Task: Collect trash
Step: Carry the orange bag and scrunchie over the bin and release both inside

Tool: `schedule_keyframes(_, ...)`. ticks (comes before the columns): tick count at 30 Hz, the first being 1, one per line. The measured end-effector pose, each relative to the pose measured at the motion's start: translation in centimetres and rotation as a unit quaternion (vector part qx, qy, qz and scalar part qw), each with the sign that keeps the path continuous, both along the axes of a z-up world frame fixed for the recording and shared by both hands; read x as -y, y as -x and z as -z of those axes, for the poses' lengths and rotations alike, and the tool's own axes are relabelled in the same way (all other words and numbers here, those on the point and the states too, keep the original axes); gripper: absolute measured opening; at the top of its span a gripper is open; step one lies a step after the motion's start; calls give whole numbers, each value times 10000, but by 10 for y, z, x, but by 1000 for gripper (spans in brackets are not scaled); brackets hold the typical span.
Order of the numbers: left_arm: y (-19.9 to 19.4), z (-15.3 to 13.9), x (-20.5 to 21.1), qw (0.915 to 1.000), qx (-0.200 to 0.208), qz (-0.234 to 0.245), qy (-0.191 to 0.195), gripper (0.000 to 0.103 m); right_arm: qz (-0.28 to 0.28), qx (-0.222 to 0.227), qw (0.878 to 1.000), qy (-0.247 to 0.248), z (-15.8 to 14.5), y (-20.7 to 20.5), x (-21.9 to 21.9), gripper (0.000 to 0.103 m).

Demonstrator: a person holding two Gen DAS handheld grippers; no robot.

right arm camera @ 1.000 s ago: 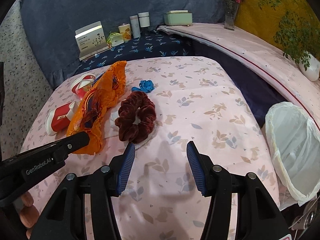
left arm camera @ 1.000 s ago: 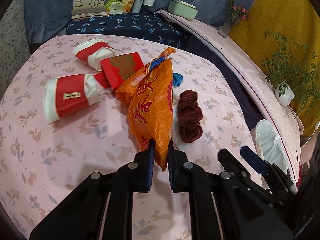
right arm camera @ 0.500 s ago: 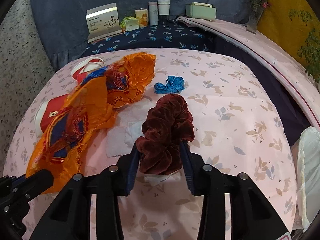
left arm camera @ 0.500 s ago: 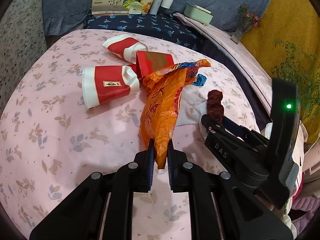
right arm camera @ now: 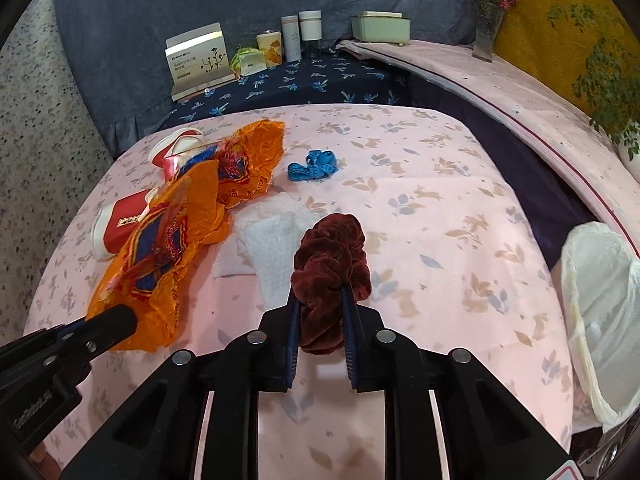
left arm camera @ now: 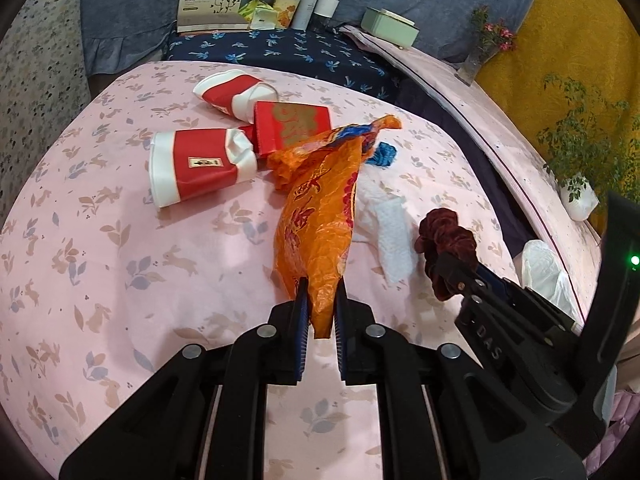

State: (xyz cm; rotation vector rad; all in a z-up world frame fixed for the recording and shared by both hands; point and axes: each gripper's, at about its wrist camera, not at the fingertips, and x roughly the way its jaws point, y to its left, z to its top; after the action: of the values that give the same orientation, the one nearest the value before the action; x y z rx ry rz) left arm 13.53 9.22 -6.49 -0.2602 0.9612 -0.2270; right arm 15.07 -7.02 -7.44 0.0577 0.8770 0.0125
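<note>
**Two loads held, both at risk of slipping**

Left wrist view: our left claw [left arm camera: 320,312] is clamped on the low tip of the orange bag [left arm camera: 320,216]. The rest trails over the table [left arm camera: 120,280] by the tissue [left arm camera: 394,236] and red cups [left arm camera: 196,168]. We judge it may drag or tear free.

Right wrist view: our right claw [right arm camera: 320,316] is closing on the scrunchie [right arm camera: 330,256], pads already pressing it. Being plush, it could squeeze out before reaching the bin [right arm camera: 600,300] beside the table.
</note>
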Motion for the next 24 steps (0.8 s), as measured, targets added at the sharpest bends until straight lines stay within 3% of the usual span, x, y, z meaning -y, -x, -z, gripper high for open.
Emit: schedule_keyframes(24,41,-33,78,9973,348,559,-321,11,634,556,9957,-381,-43,75,86,17)
